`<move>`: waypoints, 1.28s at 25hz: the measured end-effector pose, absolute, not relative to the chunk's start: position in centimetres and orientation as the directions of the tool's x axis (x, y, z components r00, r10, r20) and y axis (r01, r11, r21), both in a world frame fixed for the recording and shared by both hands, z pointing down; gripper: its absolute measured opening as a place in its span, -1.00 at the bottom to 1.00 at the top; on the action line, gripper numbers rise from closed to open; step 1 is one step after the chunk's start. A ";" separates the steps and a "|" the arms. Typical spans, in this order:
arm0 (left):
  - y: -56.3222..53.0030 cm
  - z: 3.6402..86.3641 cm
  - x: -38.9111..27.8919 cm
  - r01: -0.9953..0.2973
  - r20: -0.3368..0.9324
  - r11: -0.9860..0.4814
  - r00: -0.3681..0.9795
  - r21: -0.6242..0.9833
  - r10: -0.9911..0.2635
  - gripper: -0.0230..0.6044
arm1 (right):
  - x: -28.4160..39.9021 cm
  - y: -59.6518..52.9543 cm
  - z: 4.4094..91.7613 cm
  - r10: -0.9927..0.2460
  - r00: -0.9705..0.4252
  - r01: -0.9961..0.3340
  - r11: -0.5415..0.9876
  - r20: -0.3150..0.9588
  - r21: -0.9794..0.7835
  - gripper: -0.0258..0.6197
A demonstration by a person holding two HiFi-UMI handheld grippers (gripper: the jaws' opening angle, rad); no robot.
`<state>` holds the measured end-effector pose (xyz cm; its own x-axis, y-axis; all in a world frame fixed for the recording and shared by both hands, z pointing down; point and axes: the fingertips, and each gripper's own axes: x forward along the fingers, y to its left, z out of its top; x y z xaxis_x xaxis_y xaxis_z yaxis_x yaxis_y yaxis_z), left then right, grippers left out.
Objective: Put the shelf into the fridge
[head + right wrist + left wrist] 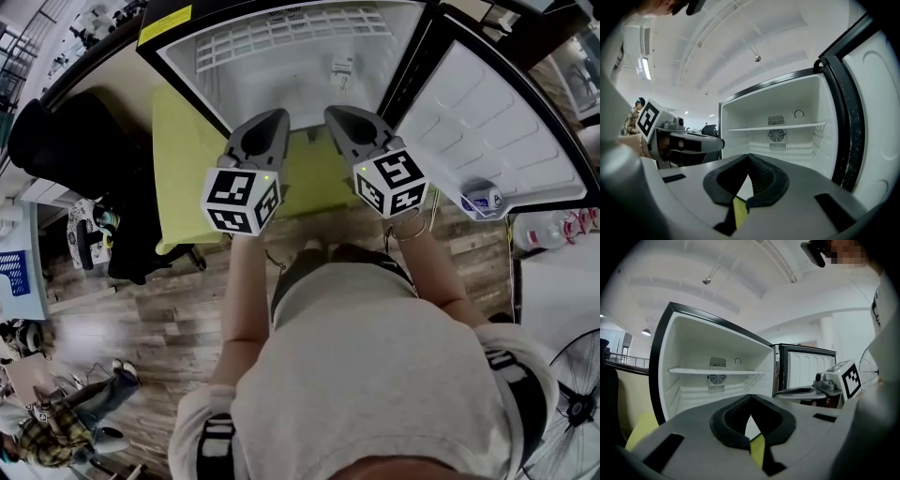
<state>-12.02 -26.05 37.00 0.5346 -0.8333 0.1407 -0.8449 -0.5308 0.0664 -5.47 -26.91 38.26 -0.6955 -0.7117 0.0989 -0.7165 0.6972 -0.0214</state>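
The head view looks steeply down from above the person [375,375], over the arms, onto the left gripper [277,116], the right gripper [334,112] and the open fridge [281,56] just ahead. Each gripper view sits low and close behind its own jaws and faces about level into the nearby fridge. The left gripper view catches the right gripper at its right side, and the right gripper view catches the left gripper at its left. Both share the shelf [717,371] and fan grille [716,379]. All three share the fridge's inside.
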 end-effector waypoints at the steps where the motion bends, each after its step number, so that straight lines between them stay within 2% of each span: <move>1: -25.9 37.4 -12.0 -0.845 0.149 -0.531 0.535 0.069 -0.832 -0.89 | -5.4 -26.8 38.6 -0.713 -0.693 -0.718 0.696 0.106 -0.020 -0.89; 9: -24.7 40.9 -10.3 -0.835 0.209 -0.530 0.551 0.149 -0.808 -0.89 | -5.1 -26.2 40.2 -0.705 -0.696 -0.717 0.694 0.135 -0.070 -0.89; 18: -24.1 42.6 -9.6 -0.833 0.264 -0.539 0.551 0.121 -0.792 -0.89 | -6.3 -25.5 41.3 -0.676 -0.717 -0.694 0.715 0.167 -0.085 -0.89; 25: -23.7 42.3 -9.4 -0.821 0.237 -0.552 0.570 0.143 -0.786 -0.89 | -6.5 -25.2 41.9 -0.670 -0.719 -0.691 0.718 0.185 -0.088 -0.89; 32: -23.5 43.0 -9.8 -0.822 0.267 -0.550 0.568 0.148 -0.778 -0.89 | -6.5 -25.1 42.4 -0.671 -0.716 -0.694 0.715 0.194 -0.089 -0.89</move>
